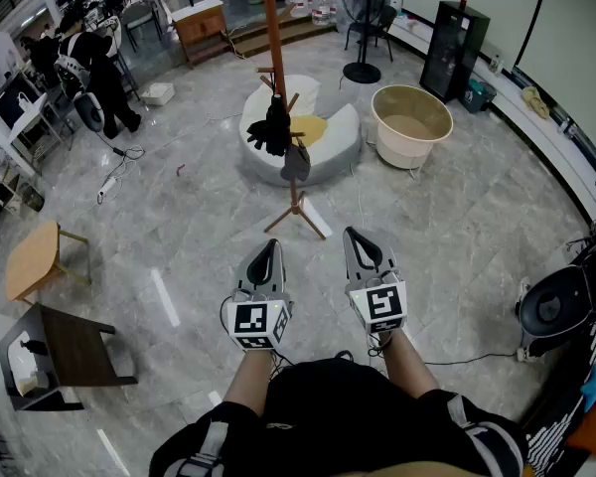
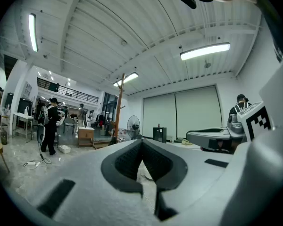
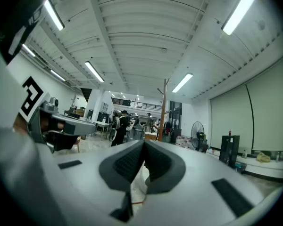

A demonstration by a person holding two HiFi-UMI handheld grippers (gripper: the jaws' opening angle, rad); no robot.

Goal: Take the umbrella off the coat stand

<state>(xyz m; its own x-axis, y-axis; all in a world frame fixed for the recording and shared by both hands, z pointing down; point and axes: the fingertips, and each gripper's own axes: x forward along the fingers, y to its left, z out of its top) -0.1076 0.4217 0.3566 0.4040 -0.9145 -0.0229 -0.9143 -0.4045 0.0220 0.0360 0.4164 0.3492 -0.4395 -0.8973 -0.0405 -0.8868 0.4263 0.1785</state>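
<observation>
The coat stand is an orange-brown pole on splayed legs, standing on the marble floor ahead of me. A black folded umbrella hangs from its pegs, with a grey piece just below it. My left gripper and right gripper are held side by side low in the head view, well short of the stand. Both point at it, shut and with nothing between their pads. The pole shows far off in the left gripper view and in the right gripper view; the umbrella cannot be made out there.
A white curved seat and a beige tub stand behind the stand. A fan and a black cabinet are further back. A wooden stool and a dark chair are at the left, with a person beyond.
</observation>
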